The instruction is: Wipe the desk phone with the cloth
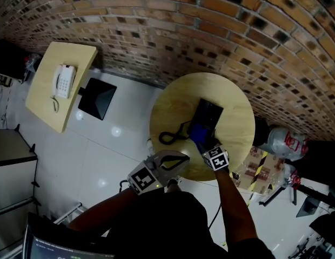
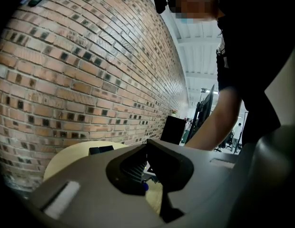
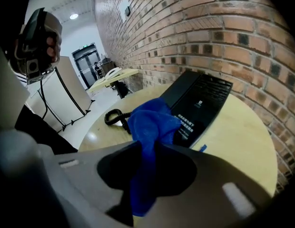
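Note:
A black desk phone [image 1: 209,115] [image 3: 200,101] lies on the round wooden table [image 1: 238,112] [image 3: 238,137], and its coiled cord [image 1: 170,137] [image 3: 115,117] trails off to its left. My right gripper [image 1: 203,142] [image 3: 146,152] is shut on a blue cloth [image 1: 198,133] [image 3: 152,122]. The cloth bunches out past the jaws over the phone's near end; whether it touches the phone I cannot tell. My left gripper [image 1: 181,159] [image 2: 154,194] hovers at the table's near edge, left of the phone. Its jaws meet at the tips with nothing between them.
A brick wall [image 1: 210,31] runs behind the table. To the far left stands a rectangular wooden table [image 1: 46,104] with a white phone [image 1: 64,81], and a black box [image 1: 97,97] sits on the floor beside it. Bags and stands [image 1: 281,144] crowd the floor at right.

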Available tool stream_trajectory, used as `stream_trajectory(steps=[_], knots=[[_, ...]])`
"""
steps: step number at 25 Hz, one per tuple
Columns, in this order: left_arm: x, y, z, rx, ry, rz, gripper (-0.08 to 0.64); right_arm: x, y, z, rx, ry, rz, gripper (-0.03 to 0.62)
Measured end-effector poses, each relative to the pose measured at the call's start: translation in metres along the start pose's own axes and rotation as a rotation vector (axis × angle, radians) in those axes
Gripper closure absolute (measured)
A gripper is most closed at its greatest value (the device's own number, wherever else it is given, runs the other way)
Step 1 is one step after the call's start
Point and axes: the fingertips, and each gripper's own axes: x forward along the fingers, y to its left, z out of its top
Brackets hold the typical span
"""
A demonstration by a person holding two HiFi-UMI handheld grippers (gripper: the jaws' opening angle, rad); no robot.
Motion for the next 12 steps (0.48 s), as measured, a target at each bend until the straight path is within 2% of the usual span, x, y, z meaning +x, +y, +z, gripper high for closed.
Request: stream_trajectory(steps=[4, 9, 12], knots=[[0.005, -0.003, 0.006, 0.01, -0.01, -0.013, 0.571, -0.014, -0.008, 0.024, 0.006, -0.047, -0.006, 0.509], [0.0, 0.004, 0.01, 0.002, -0.02, 0.0, 0.572, -0.029, -0.05, 0.091, -0.019, -0.141, -0.066, 0.509], [-0.004, 0.009, 0.01, -0.001, -0.02, 0.013, 0.571, -0.028, -0.079, 0.128, -0.057, -0.165, -0.113, 0.509]])
